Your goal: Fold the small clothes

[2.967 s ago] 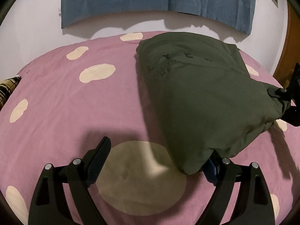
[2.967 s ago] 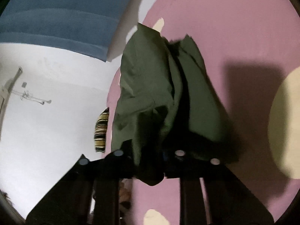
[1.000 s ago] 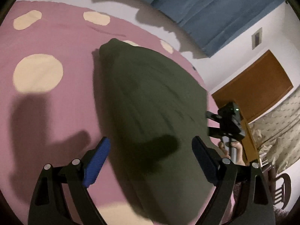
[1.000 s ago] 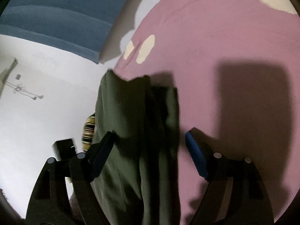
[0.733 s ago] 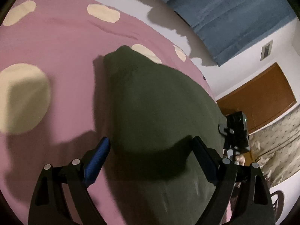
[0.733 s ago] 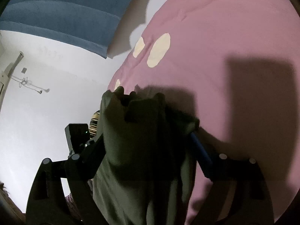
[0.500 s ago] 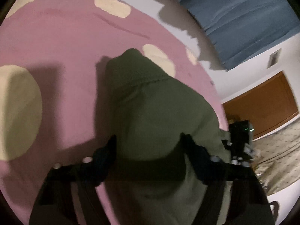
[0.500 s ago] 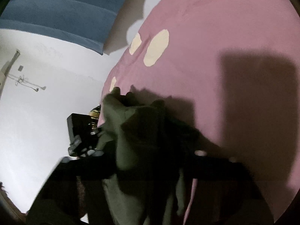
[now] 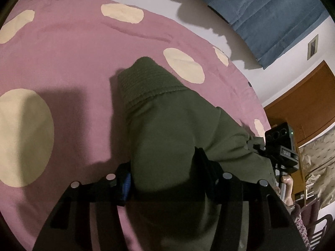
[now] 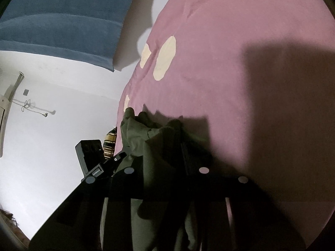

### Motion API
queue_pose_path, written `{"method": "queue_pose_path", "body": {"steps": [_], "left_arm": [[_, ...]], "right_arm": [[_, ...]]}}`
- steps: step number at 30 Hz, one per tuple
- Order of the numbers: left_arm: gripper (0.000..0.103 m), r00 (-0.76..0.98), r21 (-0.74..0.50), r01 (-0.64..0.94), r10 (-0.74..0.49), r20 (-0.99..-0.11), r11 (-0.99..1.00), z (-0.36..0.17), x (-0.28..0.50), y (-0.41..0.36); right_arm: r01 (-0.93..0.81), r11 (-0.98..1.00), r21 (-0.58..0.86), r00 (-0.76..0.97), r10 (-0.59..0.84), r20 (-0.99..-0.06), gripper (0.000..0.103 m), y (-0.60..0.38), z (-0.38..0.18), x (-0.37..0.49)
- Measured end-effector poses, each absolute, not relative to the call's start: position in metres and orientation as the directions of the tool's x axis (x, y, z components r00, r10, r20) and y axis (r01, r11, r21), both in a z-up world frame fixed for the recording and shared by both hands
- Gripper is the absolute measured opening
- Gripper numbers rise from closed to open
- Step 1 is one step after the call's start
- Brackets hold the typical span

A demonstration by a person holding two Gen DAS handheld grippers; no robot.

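An olive green garment lies bunched on the pink bedspread with cream dots. My left gripper has a thick fold of it between its fingers; the jaws are closing and the pads press into the cloth. In the right wrist view my right gripper is closing on the other end of the garment, with cloth gathered between its fingers. The right gripper's body shows at the garment's far end, and the left gripper's body shows from the right wrist. Both pairs of fingertips are largely hidden by cloth.
A blue curtain hangs on the white wall behind the bed. A wooden door and a chair stand at the right. A striped item lies at the bed's edge. A hand holds the right gripper.
Both grippers came down over the garment's ends and their jaws narrowed from wide open onto the cloth, which has bunched up between the fingers.
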State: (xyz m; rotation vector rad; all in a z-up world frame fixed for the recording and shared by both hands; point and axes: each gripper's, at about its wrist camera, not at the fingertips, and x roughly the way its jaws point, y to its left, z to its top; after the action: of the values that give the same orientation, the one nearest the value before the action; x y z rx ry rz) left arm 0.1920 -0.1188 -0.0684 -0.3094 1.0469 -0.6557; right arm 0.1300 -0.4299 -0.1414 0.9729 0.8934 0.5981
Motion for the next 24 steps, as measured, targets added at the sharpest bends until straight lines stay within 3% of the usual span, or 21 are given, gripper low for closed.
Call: {"method": "queue_pose_path", "body": {"steps": [17,20,22,24], "left_arm": [[0.055,0.35,-0.517,0.371,-0.631,-0.692,0.772,-0.068,0.195,-0.123],[0.058,0.359,-0.503,0.38,-0.625,-0.694,0.776,-0.063,0.194,-0.125],[0.061,0.364,-0.504,0.381,-0.627,-0.689,0.775,-0.058,0.192,-0.123],[0.073,0.356,-0.521,0.385,-0.643,-0.678,0.762,-0.053,0.185,-0.119]], "right_arm": [[-0.045,0.435,0.899,0.536,0.77,-0.346,0.025,-0.424,-0.14,0.136],[-0.043,0.417,0.908,0.551,0.768,-0.327,0.035,-0.426,-0.138,0.131],[-0.045,0.41,0.911,0.562,0.764,-0.316,0.047,-0.428,-0.134,0.123],[-0.046,0.415,0.908,0.579,0.752,-0.314,0.066,-0.431,-0.126,0.112]]}}
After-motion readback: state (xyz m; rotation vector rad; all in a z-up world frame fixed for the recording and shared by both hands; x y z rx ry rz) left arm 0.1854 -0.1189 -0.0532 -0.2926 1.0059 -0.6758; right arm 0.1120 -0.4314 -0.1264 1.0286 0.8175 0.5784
